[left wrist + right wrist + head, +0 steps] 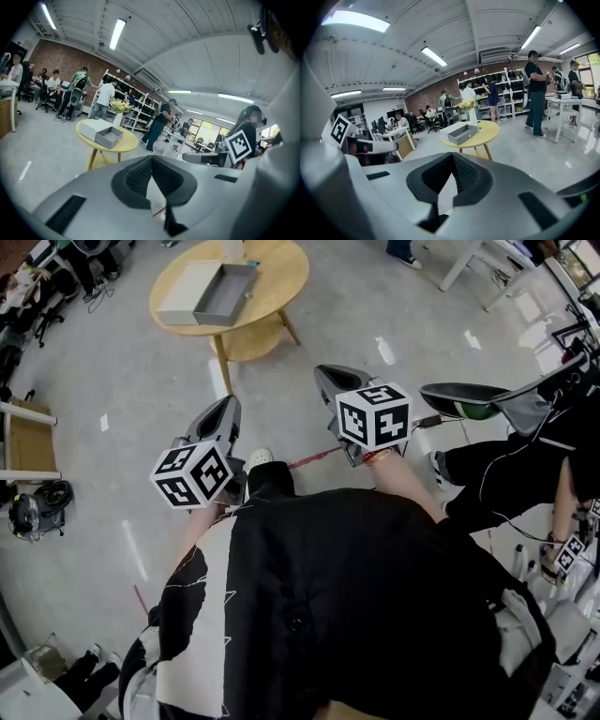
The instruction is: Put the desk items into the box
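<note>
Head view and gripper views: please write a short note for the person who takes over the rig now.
Left gripper: shut, empty. Right gripper: shut, empty.
Both are held near the body, away from the round table.
The grey box lies open on it, apparently empty, a white lid beside it.
Done: nothing packed.
Left: go to the table, find the desk items (none can be made out from here), put them into the box.

Open floor (pixel 356 324) leads to the round table (pixel 281 277); another person's legs (pixel 487 470) crowd the right.
</note>
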Demonstrator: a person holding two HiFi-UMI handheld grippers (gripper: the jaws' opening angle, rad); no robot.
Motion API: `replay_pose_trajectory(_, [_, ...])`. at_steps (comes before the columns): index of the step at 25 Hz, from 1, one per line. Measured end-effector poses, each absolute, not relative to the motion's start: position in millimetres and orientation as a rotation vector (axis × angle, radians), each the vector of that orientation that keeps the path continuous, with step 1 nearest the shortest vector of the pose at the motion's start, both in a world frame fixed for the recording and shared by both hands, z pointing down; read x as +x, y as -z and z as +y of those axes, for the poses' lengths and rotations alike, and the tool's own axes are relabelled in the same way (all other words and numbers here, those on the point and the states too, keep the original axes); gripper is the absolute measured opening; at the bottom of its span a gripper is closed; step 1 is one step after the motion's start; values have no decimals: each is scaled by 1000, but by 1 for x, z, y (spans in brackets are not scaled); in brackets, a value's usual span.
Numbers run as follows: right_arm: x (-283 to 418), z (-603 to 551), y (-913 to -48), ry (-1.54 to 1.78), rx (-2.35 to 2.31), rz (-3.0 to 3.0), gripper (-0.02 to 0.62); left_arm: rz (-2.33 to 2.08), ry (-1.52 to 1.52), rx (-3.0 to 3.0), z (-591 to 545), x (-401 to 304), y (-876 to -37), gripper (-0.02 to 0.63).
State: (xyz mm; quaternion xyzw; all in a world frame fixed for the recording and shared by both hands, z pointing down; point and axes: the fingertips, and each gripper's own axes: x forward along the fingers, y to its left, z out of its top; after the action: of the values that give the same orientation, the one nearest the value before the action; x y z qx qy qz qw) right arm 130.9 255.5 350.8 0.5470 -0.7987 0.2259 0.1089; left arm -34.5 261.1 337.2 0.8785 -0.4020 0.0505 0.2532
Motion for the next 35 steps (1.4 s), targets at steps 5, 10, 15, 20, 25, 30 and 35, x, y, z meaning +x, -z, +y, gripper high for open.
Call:
replay_pose_trajectory(5, [125, 212, -357, -680, 1627, -2322, 5, -1065, -138, 2394, 210, -38, -340, 11])
replay_pose_trajectory(10, [117, 166, -350, -702, 1658, -2312, 5, -1032, -138, 2420, 160, -44, -327, 11])
replay_pose_trajectory(15, [107, 122, -345, -694, 1697, -2296, 5, -972, -140, 2449, 110, -47, -323, 11])
replay_pose_trajectory(20, [96, 90, -347, -696, 1725, -2277, 5, -930, -144, 2474, 72, -52, -322, 11])
replay_pose_trajectory(25, [89, 66, -343, -684, 1770, -2265, 5, -889, -147, 2505, 44, -58, -318, 11])
replay_pose_trajectory(30, [84, 46, -342, -673, 1803, -2246, 5, -857, -142, 2533, 18, -61, -315, 11])
replay_pose_trajectory(35, [81, 30, -343, -680, 1835, -2224, 5, -824, -153, 2556, -1, -63, -315, 11])
